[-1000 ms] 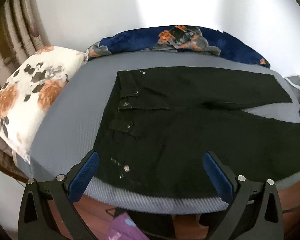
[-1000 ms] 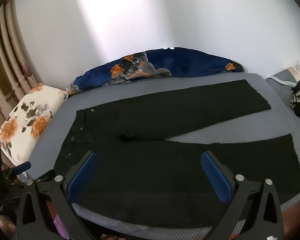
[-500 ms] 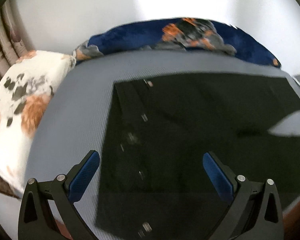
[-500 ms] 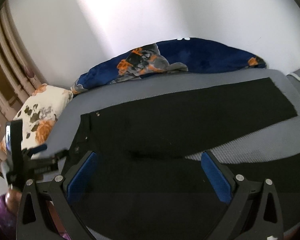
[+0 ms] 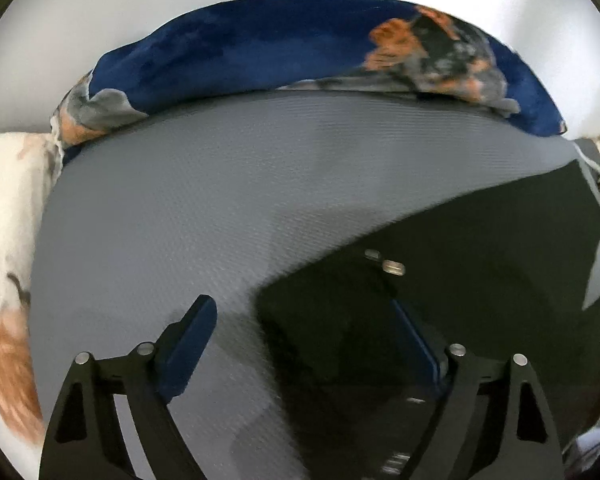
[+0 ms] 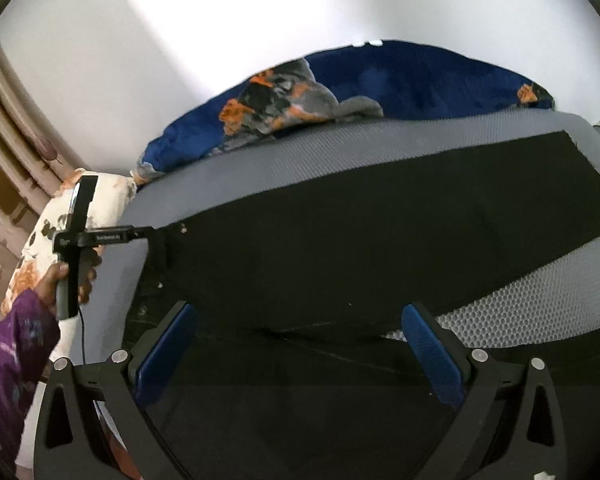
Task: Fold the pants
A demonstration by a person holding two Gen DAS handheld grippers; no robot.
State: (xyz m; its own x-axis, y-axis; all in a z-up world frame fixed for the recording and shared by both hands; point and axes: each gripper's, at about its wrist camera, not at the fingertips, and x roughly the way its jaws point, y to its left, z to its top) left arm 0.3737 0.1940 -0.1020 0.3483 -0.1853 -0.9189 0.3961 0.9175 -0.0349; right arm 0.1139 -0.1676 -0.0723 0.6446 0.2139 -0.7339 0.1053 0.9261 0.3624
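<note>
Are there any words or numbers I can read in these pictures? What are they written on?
None can be read.
Small white lettering on the black bar of the left claw's handheld frame: too small and blurred to read.
The black pants, grey textured mattress and blue floral blanket carry no text.

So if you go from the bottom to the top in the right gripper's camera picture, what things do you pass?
right gripper → black pants → grey bed cover → blue flowery blanket → white wall
</note>
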